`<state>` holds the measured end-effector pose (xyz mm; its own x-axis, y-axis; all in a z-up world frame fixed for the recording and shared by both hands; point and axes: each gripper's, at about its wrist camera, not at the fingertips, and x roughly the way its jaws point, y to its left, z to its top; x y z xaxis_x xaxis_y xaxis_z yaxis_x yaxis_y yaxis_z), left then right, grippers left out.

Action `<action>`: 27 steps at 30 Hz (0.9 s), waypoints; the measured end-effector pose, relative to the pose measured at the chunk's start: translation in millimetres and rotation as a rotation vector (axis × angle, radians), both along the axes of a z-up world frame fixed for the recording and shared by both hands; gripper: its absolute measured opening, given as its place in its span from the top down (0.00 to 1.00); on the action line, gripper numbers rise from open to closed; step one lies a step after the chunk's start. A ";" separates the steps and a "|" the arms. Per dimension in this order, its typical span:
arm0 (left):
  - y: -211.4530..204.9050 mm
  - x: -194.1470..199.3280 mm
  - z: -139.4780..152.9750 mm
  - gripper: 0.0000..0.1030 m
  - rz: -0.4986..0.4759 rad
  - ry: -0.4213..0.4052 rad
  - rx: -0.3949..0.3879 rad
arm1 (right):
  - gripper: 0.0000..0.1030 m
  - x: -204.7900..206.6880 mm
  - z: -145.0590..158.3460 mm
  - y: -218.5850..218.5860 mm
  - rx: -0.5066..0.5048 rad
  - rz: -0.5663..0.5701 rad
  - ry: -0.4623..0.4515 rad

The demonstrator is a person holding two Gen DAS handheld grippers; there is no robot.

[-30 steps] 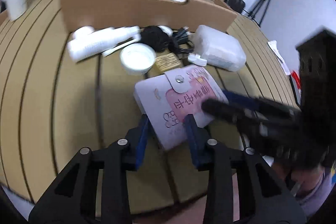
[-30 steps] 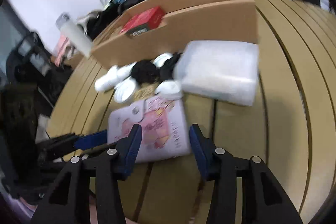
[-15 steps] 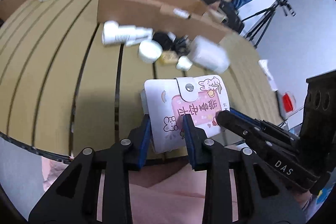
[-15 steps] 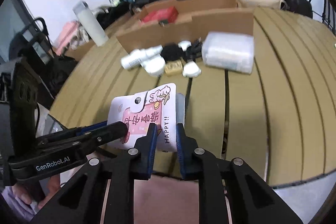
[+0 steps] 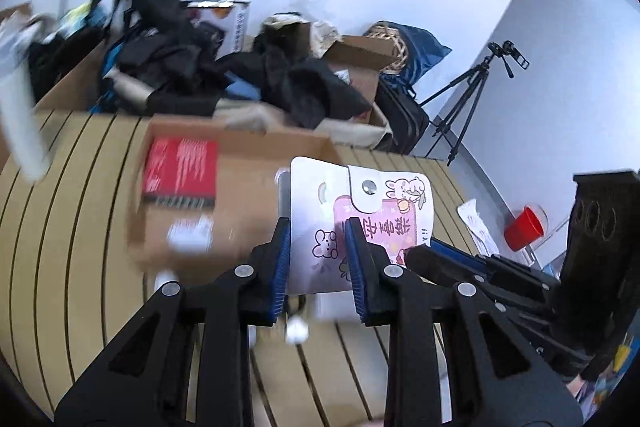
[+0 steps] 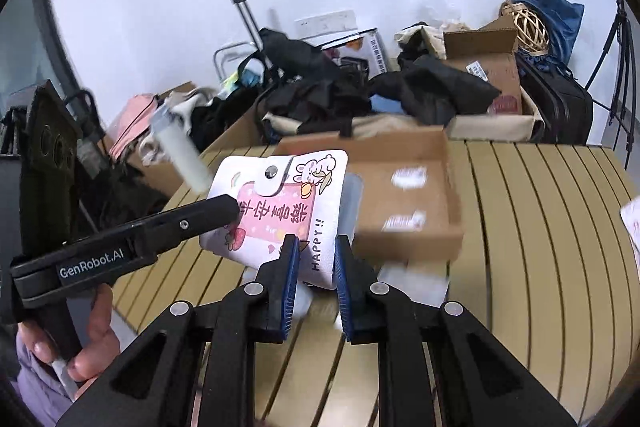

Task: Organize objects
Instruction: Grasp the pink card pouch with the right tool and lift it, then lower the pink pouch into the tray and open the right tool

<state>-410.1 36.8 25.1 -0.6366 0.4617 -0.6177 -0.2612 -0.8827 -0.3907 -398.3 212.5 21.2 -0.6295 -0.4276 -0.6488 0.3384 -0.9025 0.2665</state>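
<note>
White-and-pink snap-flap card wallet held above the slatted bench, left gripper and right gripper jaws both pinching its lower edge. Open brown cardboard box lies directly behind, centre frame.

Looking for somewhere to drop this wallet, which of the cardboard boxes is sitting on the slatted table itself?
The low open cardboard box with the red book inside, just behind the wallet. The other cardboard boxes stand beyond the table's far edge among dark clothing.

Black two-finger left gripper, blue ribbed fingers, silver screws, white GenRobot.AI lettering, lavender sleeve
</note>
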 end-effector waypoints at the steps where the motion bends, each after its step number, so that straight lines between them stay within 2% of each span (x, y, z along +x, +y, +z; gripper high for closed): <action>1: 4.0 -15.0 -3.2 0.78 -0.005 -0.003 -0.003 | 0.81 -17.4 -0.2 2.8 0.003 0.001 -0.013; 3: 12.5 -45.4 -16.4 0.78 -0.018 -0.028 -0.002 | 0.81 -45.1 -6.4 7.6 0.014 -0.001 -0.044; 6: 25.3 -85.0 -54.7 0.78 -0.019 -0.104 0.016 | 0.81 -92.1 -36.3 16.4 0.054 -0.013 -0.133; 8: 37.1 -106.1 -86.8 0.78 -0.016 -0.166 -0.005 | 0.81 -110.4 -58.0 21.6 0.066 -0.026 -0.185; 12: 53.6 -118.9 -129.2 0.78 -0.022 -0.241 -0.037 | 0.81 -136.6 -108.6 28.8 0.116 -0.058 -0.278; 16: 63.1 -121.5 -150.9 0.77 -0.061 -0.290 -0.046 | 0.81 -144.5 -131.0 34.0 0.172 -0.093 -0.313; 21: 70.0 -114.9 -151.8 0.76 -0.094 -0.269 -0.134 | 0.81 -143.1 -129.9 33.6 0.202 -0.106 -0.290; 23: 58.1 -107.8 -137.2 0.72 -0.093 -0.247 -0.140 | 0.81 -140.6 -122.4 34.7 0.214 -0.118 -0.290; 24: 50.0 -101.3 -126.2 0.69 -0.083 -0.227 -0.142 | 0.80 -137.1 -115.9 35.6 0.233 -0.133 -0.278; 26: 29.5 -84.2 -96.4 0.55 -0.049 -0.165 -0.149 | 0.78 -126.0 -95.8 38.9 0.266 -0.158 -0.246; 27: 20.5 -75.7 -81.8 0.43 -0.028 -0.138 -0.162 | 0.76 -120.2 -84.7 40.9 0.259 -0.162 -0.233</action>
